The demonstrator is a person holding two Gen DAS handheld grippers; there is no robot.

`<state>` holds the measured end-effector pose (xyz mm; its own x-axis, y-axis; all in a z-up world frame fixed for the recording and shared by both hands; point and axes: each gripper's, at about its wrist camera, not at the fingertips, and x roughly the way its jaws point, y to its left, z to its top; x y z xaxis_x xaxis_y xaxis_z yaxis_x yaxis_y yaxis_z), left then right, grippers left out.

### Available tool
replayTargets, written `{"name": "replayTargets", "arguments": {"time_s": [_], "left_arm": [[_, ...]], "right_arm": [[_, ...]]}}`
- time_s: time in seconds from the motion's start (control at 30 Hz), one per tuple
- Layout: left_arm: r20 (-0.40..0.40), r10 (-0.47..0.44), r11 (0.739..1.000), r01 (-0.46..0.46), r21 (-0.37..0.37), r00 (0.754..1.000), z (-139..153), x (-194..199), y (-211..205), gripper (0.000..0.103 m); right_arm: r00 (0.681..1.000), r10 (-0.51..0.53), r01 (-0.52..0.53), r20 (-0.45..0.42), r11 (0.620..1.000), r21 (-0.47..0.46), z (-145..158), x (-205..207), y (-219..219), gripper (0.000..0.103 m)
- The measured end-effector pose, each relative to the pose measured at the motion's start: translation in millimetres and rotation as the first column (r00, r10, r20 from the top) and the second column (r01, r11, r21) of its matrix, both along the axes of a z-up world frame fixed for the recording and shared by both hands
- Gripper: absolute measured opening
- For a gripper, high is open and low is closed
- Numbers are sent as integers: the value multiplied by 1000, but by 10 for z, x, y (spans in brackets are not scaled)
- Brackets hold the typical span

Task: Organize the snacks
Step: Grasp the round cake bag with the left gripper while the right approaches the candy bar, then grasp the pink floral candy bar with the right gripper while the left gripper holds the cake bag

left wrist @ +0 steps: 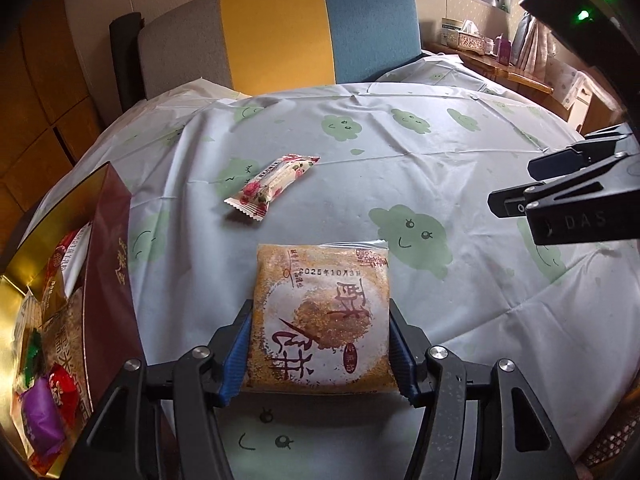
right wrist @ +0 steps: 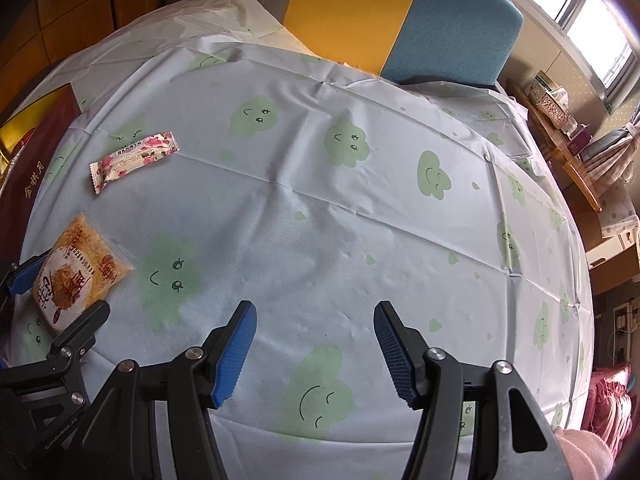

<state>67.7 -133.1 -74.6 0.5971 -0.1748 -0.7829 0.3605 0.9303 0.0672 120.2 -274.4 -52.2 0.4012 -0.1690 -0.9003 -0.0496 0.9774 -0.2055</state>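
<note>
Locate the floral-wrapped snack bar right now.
The floral-wrapped snack bar lies loose on the tablecloth, beyond the square sesame cake packet held by the left gripper, right of the red box; it sits far left in the right wrist view.

Two loose snacks lie out: one square golden packet [left wrist: 320, 316] and one floral-wrapped bar [left wrist: 272, 186]. One open gift box [left wrist: 108, 280] holds several more. Two tongs [right wrist: 314, 350] are about.

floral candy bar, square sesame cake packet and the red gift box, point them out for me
floral candy bar [left wrist: 272, 185], left wrist view, middle of wrapper
sesame cake packet [left wrist: 320, 316], left wrist view, centre of printed face
red gift box [left wrist: 110, 280], left wrist view, maroon side wall
</note>
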Motion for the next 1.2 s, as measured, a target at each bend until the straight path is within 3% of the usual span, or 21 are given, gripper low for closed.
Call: {"name": "replayTargets", "arguments": {"time_s": [0.27,0.5,0.7,0.93,1.1,1.13,1.17,1.2], "left_arm": [[24,2,1000,-2,-31,1000,12,-179,119,60],[72,-41,999,43,-26,997,-22,-330,182,60],[101,-39,998,45,-52,994,-53,-364,222,61],[123,-18,997,27,-69,992,-75,-393,238,62],[124,-19,997,27,-68,992,-78,-389,226,62],[125,-19,997,27,-68,992,-80,-393,226,62],[125,-19,997,28,-68,992,-80,-392,227,62],[125,-19,997,28,-68,992,-79,-393,226,62]], "right_arm": [[1000,-17,17,-5,998,56,-23,28,-65,62],[1000,22,-26,18,973,231,28,85,29,62],[996,87,-77,-14,936,342,64,426,412,62],[989,150,-137,-10,928,347,5,966,980,62],[996,74,-52,-53,942,330,-173,1245,1146,62],[996,70,-50,-54,949,312,-205,1259,1154,61],[996,68,-48,-62,957,286,-244,1253,1168,52],[996,81,-67,-46,965,255,-237,1217,1179,34]]}}
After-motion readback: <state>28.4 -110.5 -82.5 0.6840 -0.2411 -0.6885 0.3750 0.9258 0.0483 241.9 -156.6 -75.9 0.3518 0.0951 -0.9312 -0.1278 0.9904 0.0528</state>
